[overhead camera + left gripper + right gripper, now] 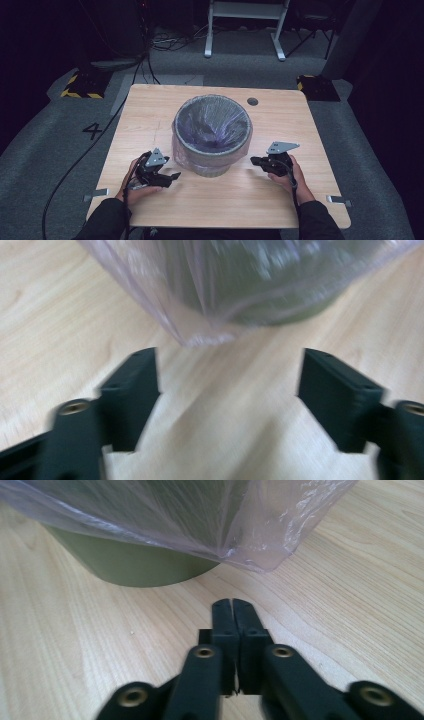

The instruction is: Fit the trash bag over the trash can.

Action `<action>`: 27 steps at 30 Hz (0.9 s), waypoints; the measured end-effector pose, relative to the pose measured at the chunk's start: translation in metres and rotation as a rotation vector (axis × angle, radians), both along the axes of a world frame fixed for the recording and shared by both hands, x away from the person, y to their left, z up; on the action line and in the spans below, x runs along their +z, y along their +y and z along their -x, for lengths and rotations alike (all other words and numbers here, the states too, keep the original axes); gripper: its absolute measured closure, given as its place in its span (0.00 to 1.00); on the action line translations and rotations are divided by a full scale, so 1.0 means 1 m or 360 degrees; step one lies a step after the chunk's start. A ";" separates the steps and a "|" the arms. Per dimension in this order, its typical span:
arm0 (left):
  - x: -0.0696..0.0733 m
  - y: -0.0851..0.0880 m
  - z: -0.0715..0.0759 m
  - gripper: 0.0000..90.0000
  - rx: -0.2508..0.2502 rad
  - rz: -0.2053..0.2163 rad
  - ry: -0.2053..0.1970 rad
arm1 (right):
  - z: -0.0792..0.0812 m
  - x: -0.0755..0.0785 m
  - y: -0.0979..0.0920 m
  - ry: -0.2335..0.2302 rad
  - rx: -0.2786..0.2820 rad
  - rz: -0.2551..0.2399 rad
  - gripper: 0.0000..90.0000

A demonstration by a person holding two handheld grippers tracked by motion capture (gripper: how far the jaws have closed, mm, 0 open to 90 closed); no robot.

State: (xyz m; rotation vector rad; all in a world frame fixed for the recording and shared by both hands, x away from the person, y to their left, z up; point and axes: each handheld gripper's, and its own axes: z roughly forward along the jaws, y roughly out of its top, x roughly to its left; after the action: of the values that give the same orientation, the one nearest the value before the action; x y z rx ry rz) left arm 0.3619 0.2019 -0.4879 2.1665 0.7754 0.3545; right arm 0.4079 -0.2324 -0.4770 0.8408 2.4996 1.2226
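Note:
A dark green bin (212, 162) lined with a clear purplish plastic bag (212, 122) stands at the middle of the wooden table (150, 105). My left gripper (172, 177) rests low at the bin's left front, open, with bare wood between its jaws. In the left gripper view the bag's hanging edge (165, 300) and the bin (280, 305) lie just ahead of my left gripper (230, 375). My right gripper (254, 161) sits at the bin's right front, shut on nothing. In the right gripper view my right gripper (232, 602) points at the bin's base (135, 565) and the loose bag (250, 525).
A round cable hole (252, 101) sits in the table behind the bin. Beyond the table lie grey carpet, cables (170, 42), a white frame (245, 20) and two yellow-and-black striped blocks (82, 85). Metal brackets (95, 194) stick out at the table's near corners.

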 end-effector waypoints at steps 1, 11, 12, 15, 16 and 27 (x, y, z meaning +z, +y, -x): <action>-0.001 0.002 0.003 0.22 -0.0001 -0.0003 0.0000 | 0.001 0.001 -0.002 0.0002 0.0005 0.0004 0.90; -0.010 0.019 0.023 0.17 0.0014 -0.0045 0.0074 | 0.010 0.012 -0.025 -0.0007 -0.0046 -0.0091 0.42; -0.011 0.020 0.024 0.17 0.0021 -0.0045 0.0086 | 0.011 0.014 -0.026 -0.0015 -0.0054 -0.0106 0.38; -0.013 0.023 0.024 0.18 0.0032 -0.0044 0.0100 | 0.015 0.024 -0.031 -0.0039 -0.0051 -0.0219 0.27; -0.014 0.024 0.024 0.18 0.0034 -0.0047 0.0103 | 0.016 0.028 -0.032 -0.0045 -0.0056 -0.0278 0.27; -0.016 0.023 0.023 0.16 0.0045 -0.0085 0.0087 | 0.021 0.078 -0.022 -0.0301 -0.0120 -0.0262 0.21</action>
State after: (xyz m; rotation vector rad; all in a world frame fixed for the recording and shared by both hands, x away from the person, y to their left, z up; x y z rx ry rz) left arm 0.3391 0.2253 -0.5042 2.2253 0.8363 0.3350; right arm 0.3871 -0.2539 -0.3991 0.8073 2.2235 1.4260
